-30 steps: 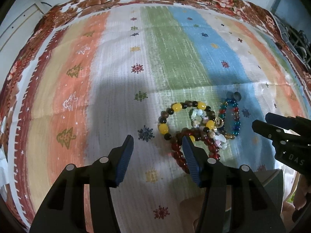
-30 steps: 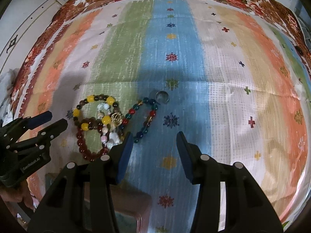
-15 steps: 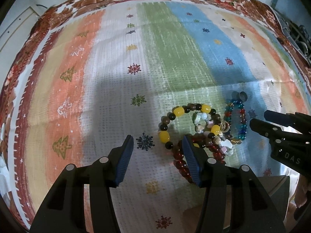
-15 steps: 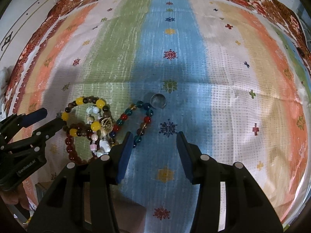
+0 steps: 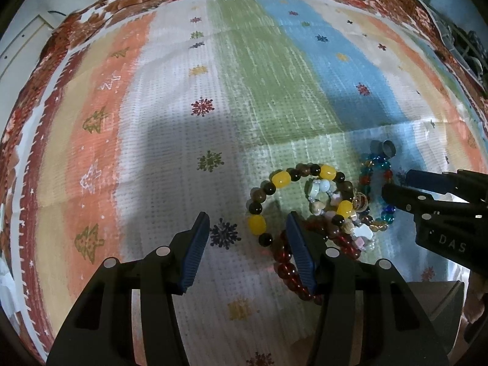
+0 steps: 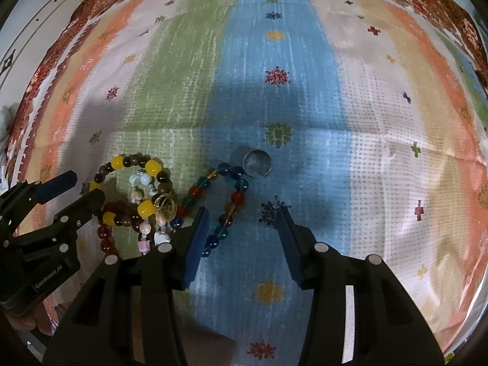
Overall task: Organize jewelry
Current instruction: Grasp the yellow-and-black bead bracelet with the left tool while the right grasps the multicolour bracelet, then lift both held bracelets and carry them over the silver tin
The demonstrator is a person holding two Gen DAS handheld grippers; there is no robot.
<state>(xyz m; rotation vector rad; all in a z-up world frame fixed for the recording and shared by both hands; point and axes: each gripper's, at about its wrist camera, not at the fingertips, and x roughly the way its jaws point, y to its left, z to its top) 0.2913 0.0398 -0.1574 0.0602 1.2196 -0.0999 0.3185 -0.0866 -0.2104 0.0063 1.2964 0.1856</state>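
Note:
A pile of bead bracelets lies on the striped cloth. A yellow-and-brown bracelet (image 5: 280,180) (image 6: 117,163), a dark red bracelet (image 5: 288,271) (image 6: 105,239), a pale shell bracelet (image 5: 323,187) (image 6: 143,225) and a teal-and-red bracelet (image 5: 376,164) (image 6: 233,198) overlap. A silver ring (image 5: 389,148) (image 6: 257,161) lies just beyond them. My left gripper (image 5: 248,238) is open, its right finger over the red bracelet. My right gripper (image 6: 242,231) is open, its left finger over the teal bracelet's near end.
The striped cloth (image 5: 152,152) (image 6: 366,122) covers the whole surface, with a floral border at the far edge. A grey box corner (image 5: 433,302) shows low beside the right gripper body. A dark rack (image 5: 466,45) stands past the cloth's right edge.
Both grippers have moved forward and lower toward the jewelry pile, so the bracelets sit closer to the fingers. Both stay open. The jewelry has not moved.

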